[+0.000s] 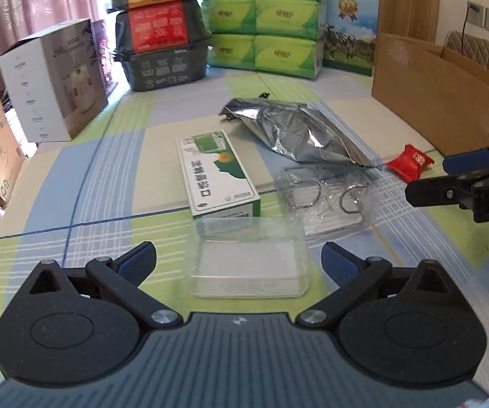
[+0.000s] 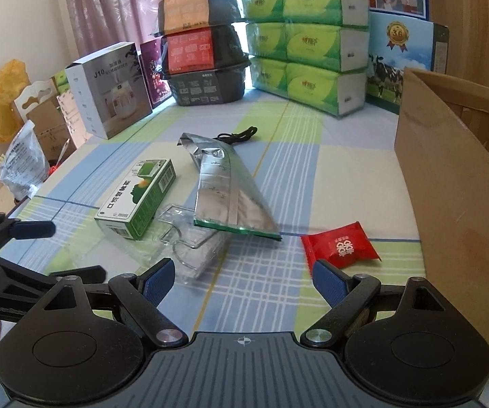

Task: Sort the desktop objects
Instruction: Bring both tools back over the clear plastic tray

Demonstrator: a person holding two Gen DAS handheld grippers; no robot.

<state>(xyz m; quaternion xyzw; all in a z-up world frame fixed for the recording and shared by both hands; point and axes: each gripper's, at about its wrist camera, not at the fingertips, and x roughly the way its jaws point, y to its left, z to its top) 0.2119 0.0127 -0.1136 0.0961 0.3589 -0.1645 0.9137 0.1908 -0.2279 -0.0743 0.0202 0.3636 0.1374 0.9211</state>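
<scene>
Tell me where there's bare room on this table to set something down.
Bare cloth lies between the silver pouch and the cardboard box, running back to the tissue packs. Another patch lies left of the green carton, toward the white box. The middle is crowded: carton, pouch, clear tray, ring packet.

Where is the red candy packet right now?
In the right wrist view, the red candy packet lies on the tablecloth, between the silver foil bag and the cardboard box.
</scene>
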